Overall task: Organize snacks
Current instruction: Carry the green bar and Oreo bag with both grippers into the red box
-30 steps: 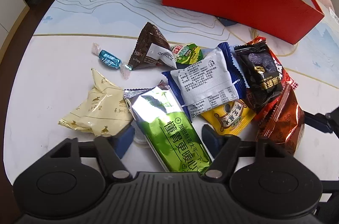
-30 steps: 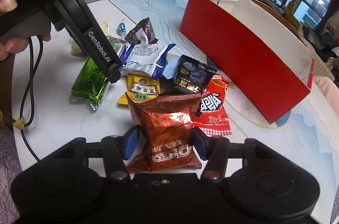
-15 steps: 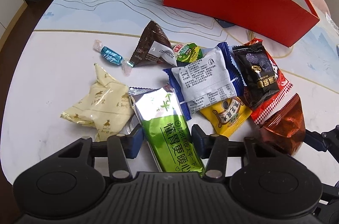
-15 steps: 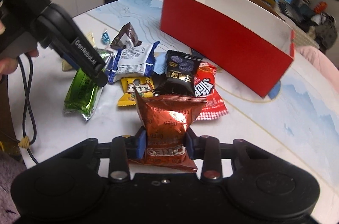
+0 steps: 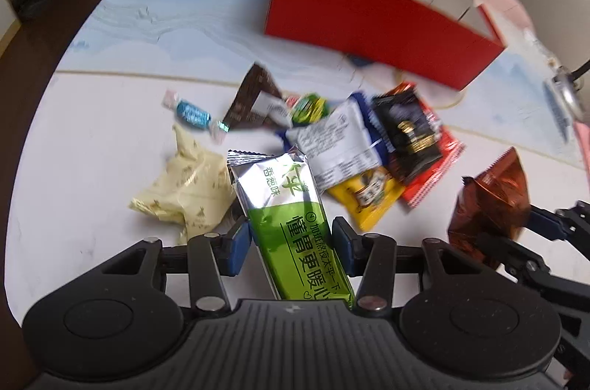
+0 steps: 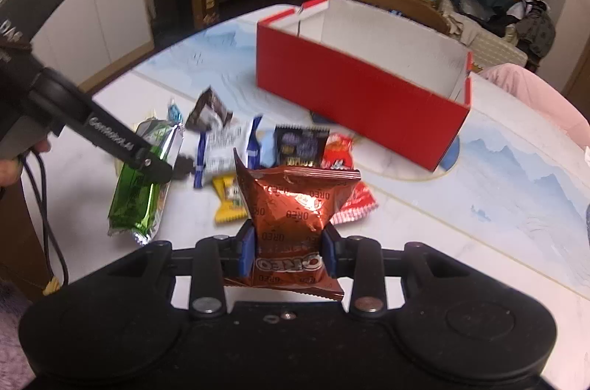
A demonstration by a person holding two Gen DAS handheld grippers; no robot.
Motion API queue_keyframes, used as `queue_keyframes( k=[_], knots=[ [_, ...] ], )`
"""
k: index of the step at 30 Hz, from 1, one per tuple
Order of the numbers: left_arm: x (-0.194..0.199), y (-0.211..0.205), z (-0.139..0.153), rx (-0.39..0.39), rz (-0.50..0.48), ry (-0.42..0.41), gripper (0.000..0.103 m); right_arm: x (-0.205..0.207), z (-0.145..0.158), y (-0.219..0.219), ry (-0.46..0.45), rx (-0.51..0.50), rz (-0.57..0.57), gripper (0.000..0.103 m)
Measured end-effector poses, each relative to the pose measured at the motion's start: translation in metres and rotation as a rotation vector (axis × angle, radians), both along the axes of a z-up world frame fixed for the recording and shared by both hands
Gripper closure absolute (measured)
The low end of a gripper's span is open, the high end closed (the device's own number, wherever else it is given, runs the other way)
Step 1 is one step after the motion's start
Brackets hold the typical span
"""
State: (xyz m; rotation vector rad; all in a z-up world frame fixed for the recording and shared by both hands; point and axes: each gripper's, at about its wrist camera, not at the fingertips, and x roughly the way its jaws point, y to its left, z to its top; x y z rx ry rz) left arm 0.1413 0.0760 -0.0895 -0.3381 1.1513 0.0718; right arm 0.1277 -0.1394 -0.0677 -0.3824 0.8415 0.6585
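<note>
Two packets are off the table (image 5: 92,168) at once, one in each gripper, so the step in hand looks like the carry from the loose pile toward the red box (image 6: 354,87). On the left, the left gripper (image 5: 291,242) is clamped on the green packet (image 5: 295,224), which runs lengthwise between the blue pads with its silver end sticking out ahead of the fingertips; seen from the other hand it hangs clear of the tabletop, just beside the cream packet (image 5: 188,194). In the middle the rest of the snacks lie heaped together: a blue-and-white packet (image 5: 339,142), a yellow one (image 5: 365,198), a black one (image 5: 409,135). On the right, the right gripper (image 6: 287,253) is pinched hard on the Oreo bag (image 6: 295,205), gripping its lower part while the puffed top stands up in front of the jaws. The box sits open and seemingly empty beyond the pile, well apart from both hands. Next, I'd judge, each hand needs to travel over the near red wall and let go only once its packet is above the white interior.
</note>
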Motion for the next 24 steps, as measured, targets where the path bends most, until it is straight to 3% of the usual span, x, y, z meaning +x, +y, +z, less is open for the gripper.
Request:
queue_keyframes(
  k=[13, 24],
  knots=[
    [0.024, 0.017, 0.083, 0.004, -0.127, -0.172, 0.056, 0.032, 0.059, 0.03, -0.047, 0.069, -0.094, 0.068],
    [0.093, 0.017, 0.127, 0.056, -0.185, -0.246, 0.056, 0.096, 0.087, 0.043, -0.105, 0.081, -0.146, 0.068]
  ],
)
